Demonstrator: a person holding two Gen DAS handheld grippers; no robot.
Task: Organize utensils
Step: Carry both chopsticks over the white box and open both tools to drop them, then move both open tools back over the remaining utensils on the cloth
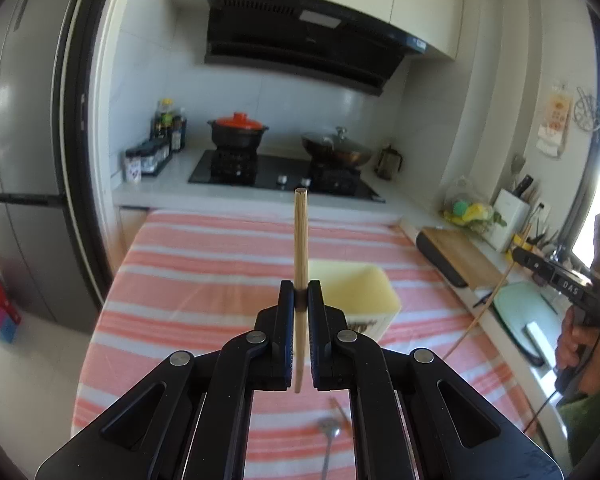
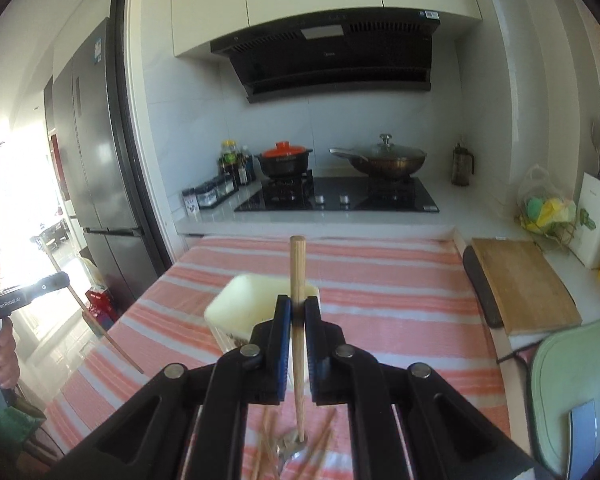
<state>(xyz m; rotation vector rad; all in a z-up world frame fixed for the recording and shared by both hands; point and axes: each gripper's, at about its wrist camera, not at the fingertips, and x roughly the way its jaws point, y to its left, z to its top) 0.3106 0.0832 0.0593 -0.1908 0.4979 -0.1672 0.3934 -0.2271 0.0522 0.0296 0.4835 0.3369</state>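
Left gripper (image 1: 301, 294) and right gripper (image 2: 298, 312) each pinch one chopstick (image 1: 300, 240); more chopsticks (image 2: 268, 440) and a spoon (image 1: 329, 432) wait low in frame, box (image 1: 360, 292) mid-frame.

Left black two-finger gripper (image 1: 301, 292): jaws closed tight on a pale wooden chopstick (image 1: 300, 240) standing upright between the pads. Right black two-finger gripper (image 2: 298, 306): jaws likewise clamped on a tan wooden chopstick (image 2: 297, 272), upright. Both tilt slightly downward. A bare hand (image 1: 576, 344) grips the right unit's handle; another hand (image 2: 2, 354) grips the left's.
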